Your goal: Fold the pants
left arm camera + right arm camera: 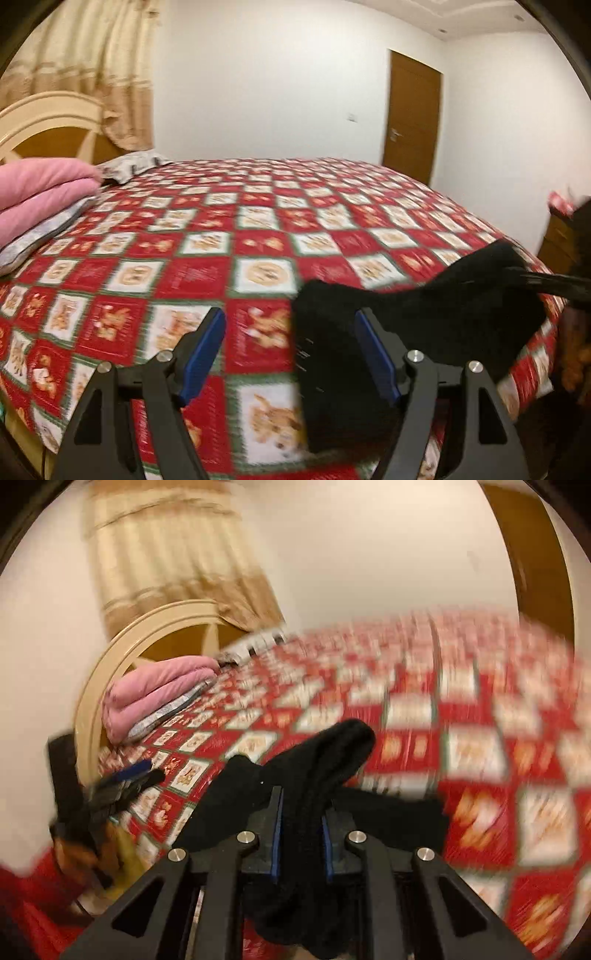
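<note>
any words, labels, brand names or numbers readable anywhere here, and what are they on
None can be read.
bedspread: its white squares carry printed pictures, and some red squares show faint marks that may be lettering; too blurred to read in either view.
black pants: a few pale specks near the fabric edge in the left wrist view; too small to tell if they are text.

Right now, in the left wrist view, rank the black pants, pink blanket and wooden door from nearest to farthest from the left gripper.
1. Black pants: right beside the left gripper, on its right.
2. Pink blanket: far left, by the headboard.
3. Wooden door: across the bed, back right wall.
</note>
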